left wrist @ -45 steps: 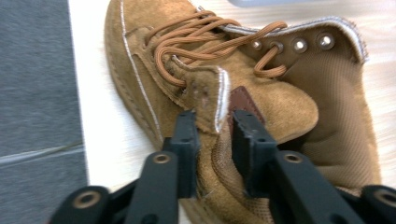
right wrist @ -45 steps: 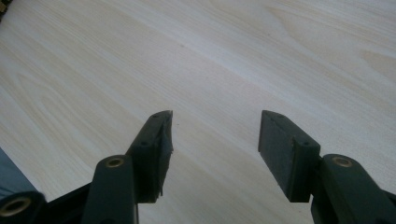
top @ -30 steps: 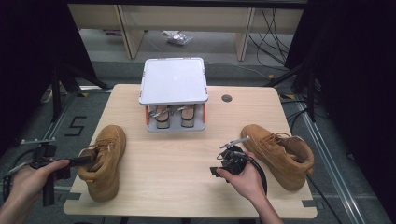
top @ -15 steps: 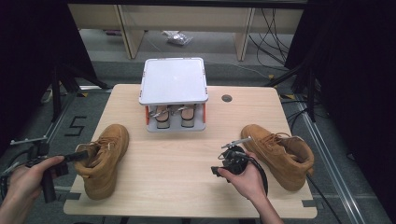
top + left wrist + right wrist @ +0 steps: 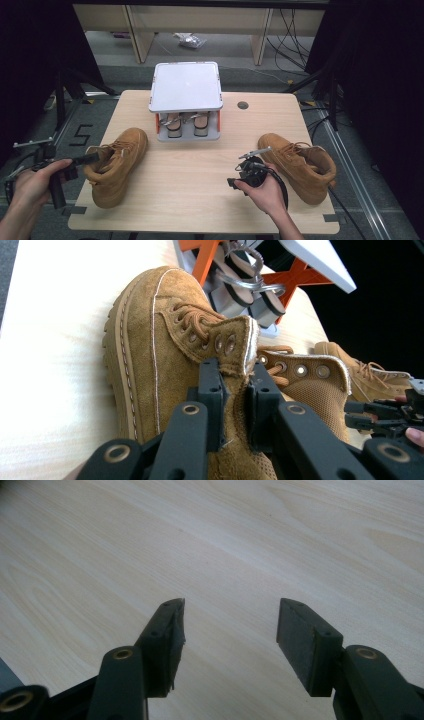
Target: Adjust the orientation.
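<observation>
Tan boot (image 5: 116, 165) on the left side of the counter (image 5: 200, 200) lies near the left edge, toe pointing to the far side — the left tool (image 5: 235, 405) has its jaws pinched narrow on the suede collar at the boot's opening. Right tool (image 5: 229, 645), held in a hand near the counter's right middle, stands wide with nothing between its jaws — bare wood below. A second boot (image 5: 300, 165) rests just right of that hand, and a white-topped rack (image 5: 186, 86) sits at the far middle.

Bright tabletop; dark surrounds; sharp pics
</observation>
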`<action>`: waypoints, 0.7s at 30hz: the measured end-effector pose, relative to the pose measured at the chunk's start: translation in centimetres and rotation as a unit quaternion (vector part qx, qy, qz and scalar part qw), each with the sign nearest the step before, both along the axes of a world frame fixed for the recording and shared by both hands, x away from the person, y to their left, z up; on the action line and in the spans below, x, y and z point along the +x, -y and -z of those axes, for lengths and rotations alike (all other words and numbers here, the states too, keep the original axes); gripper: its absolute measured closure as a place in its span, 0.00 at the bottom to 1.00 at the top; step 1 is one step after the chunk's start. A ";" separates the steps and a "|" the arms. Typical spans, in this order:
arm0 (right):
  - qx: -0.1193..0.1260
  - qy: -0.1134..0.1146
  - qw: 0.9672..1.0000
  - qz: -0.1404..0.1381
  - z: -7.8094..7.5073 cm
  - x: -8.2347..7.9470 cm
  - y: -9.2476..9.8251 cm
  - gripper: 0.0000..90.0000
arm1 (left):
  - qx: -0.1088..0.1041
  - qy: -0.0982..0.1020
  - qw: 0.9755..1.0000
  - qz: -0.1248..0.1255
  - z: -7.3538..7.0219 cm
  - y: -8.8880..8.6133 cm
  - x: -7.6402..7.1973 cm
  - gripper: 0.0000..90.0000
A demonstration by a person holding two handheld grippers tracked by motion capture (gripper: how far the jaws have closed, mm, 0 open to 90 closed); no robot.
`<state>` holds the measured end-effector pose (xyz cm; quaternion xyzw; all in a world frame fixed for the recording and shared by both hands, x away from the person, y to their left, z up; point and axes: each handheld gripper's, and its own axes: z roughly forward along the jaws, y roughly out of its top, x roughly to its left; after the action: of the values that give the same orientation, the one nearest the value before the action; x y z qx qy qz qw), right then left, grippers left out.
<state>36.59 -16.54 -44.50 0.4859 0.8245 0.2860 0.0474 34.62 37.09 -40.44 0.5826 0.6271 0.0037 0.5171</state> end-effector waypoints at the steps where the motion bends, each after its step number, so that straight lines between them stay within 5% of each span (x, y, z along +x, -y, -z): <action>1: 0.000 -0.005 1.000 0.002 0.0 0.0 0.0 0.50 | 0.005 0.005 1.000 0.001 -0.2 -0.1 0.1 0.89; 21: 0.000 -0.010 1.000 0.006 -0.1 0.0 0.0 0.51 | 0.029 0.044 0.998 -0.021 -3.3 -0.5 2.6 0.89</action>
<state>36.63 -16.49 -44.44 0.4937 0.8222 0.2803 0.0407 37.26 37.62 -37.11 0.5835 0.6150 0.0582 0.5272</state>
